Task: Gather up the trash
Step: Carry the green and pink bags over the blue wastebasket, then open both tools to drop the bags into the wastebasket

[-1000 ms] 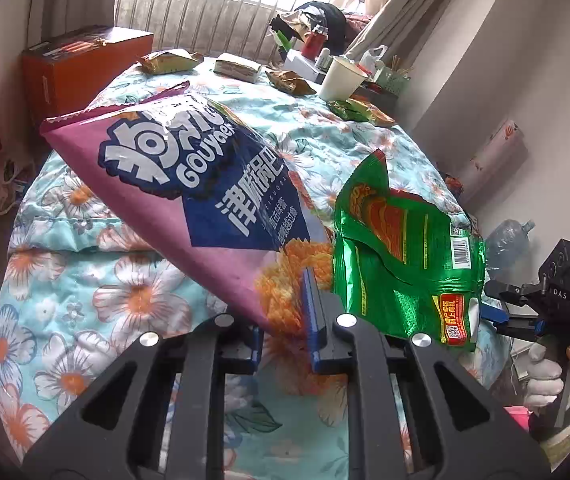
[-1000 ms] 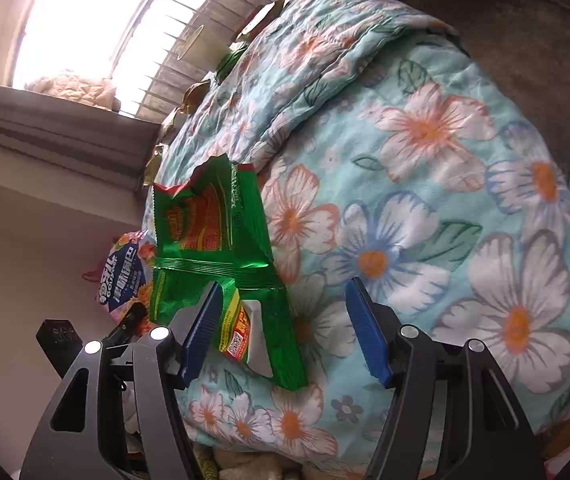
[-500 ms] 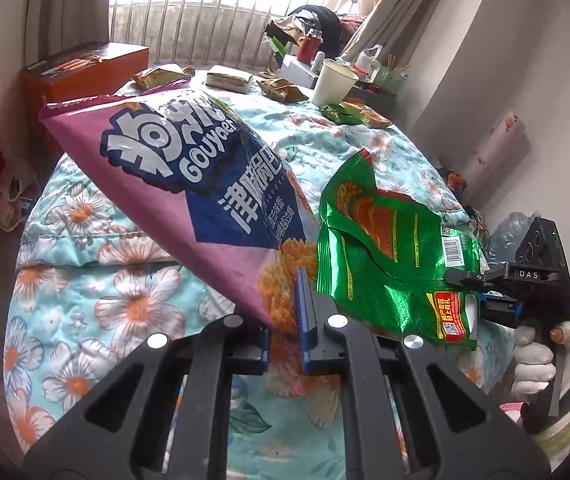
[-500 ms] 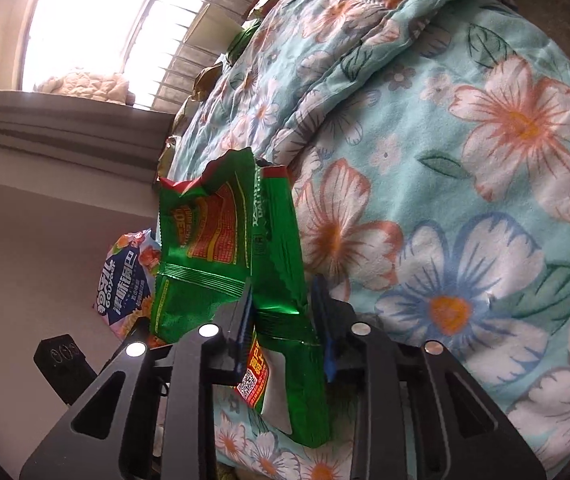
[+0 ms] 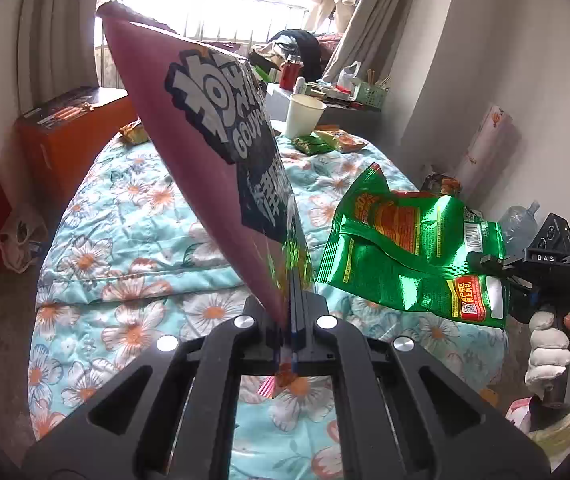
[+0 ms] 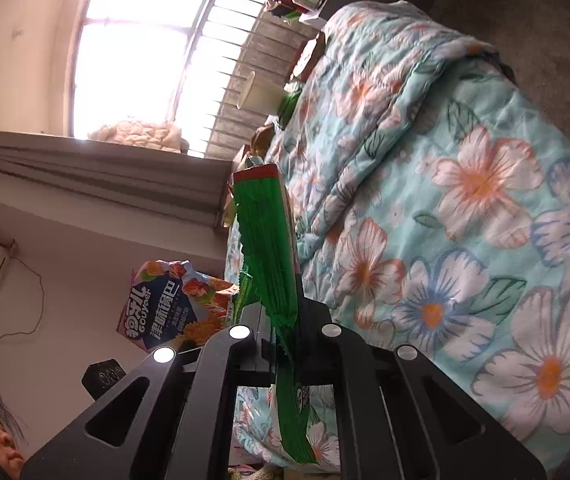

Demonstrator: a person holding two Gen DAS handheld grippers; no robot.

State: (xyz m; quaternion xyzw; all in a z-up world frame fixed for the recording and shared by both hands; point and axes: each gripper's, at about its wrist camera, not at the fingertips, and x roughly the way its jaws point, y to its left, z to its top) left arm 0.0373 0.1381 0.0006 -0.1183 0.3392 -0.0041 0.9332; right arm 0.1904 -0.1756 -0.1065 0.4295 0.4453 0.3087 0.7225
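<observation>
1. With both wrappers clamped and clear of the floral quilt: left gripper pinched on purple snack bag, long axis rising up and away; right gripper pinched on green snack bag, edge-on between its jaws.
2. Remaining trash: paper cup and small wrappers at far end of quilt, well apart from both grippers; neither obviously nearer.

Both snack bags newly clamped, lifted.

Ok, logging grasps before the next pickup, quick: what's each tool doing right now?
Left tool: closed on the purple snack bag.
Right tool: closed on the green snack bag.
</observation>
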